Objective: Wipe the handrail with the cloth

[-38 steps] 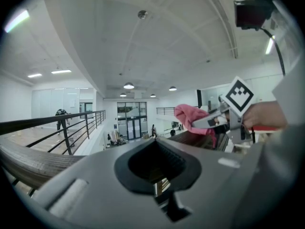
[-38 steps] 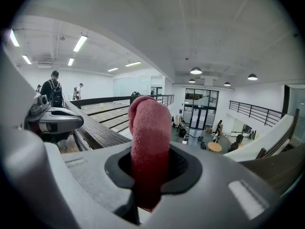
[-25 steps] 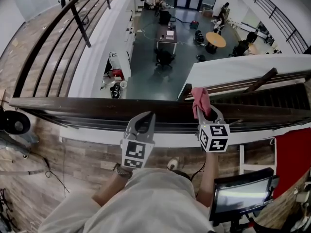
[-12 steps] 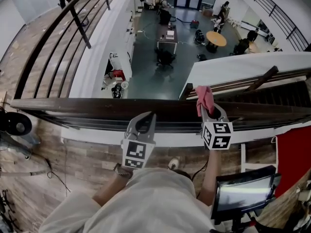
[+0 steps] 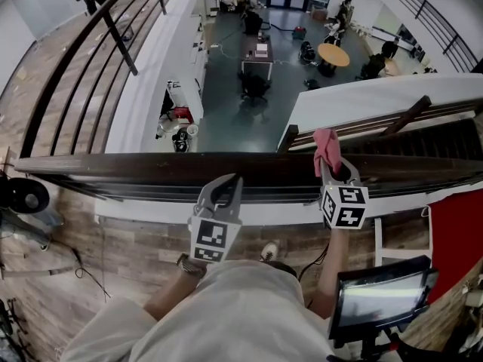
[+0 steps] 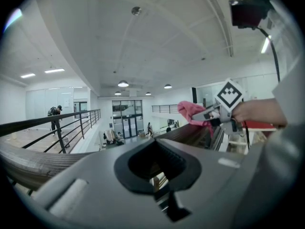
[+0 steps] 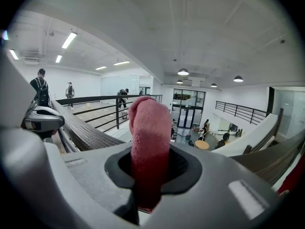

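Note:
A dark wooden handrail (image 5: 113, 164) runs across the head view from left to right. My right gripper (image 5: 332, 168) rests on its top at the right, shut on a pink cloth (image 5: 326, 148) that sticks up past the jaws. In the right gripper view the cloth (image 7: 150, 142) fills the gap between the jaws, and the handrail (image 7: 81, 128) runs off to the left. My left gripper (image 5: 226, 179) sits at the rail's near edge in the middle, jaws shut with nothing between them. The left gripper view shows the right gripper (image 6: 214, 113) with the cloth (image 6: 193, 112).
Beyond the rail is an open drop to a lower floor with desks, chairs, a round table (image 5: 333, 54) and people. A black metal railing (image 5: 83, 59) runs along the upper left. A screen (image 5: 377, 296) and a red panel (image 5: 456, 232) stand at my lower right.
My right gripper has slid a little to the right along the handrail with the cloth in it. The left gripper has stayed where it was.

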The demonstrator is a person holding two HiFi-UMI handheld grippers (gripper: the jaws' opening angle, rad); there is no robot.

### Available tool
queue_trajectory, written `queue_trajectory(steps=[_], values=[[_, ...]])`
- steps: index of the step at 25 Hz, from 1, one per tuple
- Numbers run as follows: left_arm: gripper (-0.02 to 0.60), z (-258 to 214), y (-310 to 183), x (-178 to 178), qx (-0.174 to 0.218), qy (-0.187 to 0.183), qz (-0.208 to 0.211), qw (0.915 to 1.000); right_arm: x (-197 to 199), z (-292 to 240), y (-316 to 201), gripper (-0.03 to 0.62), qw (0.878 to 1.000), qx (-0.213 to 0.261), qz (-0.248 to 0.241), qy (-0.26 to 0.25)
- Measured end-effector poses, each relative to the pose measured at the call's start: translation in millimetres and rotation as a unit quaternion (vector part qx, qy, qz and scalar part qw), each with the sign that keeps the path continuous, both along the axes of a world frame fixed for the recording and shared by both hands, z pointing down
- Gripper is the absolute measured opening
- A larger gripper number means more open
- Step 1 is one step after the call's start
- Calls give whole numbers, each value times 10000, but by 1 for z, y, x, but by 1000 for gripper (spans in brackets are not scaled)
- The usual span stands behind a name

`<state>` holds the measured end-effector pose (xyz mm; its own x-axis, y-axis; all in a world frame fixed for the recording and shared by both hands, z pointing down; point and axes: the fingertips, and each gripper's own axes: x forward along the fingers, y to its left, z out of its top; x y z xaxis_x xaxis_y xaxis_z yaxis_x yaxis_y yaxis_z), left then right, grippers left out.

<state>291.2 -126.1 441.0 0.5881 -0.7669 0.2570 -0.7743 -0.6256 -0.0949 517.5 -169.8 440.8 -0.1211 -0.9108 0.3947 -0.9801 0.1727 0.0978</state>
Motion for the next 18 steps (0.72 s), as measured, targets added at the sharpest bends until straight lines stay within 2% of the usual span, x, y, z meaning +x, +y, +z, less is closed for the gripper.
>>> queue_trajectory(steps=[18], values=[[8, 3, 3, 15, -27, 28, -102, 9999, 25, -2, 3, 72, 9999, 57, 78, 72]])
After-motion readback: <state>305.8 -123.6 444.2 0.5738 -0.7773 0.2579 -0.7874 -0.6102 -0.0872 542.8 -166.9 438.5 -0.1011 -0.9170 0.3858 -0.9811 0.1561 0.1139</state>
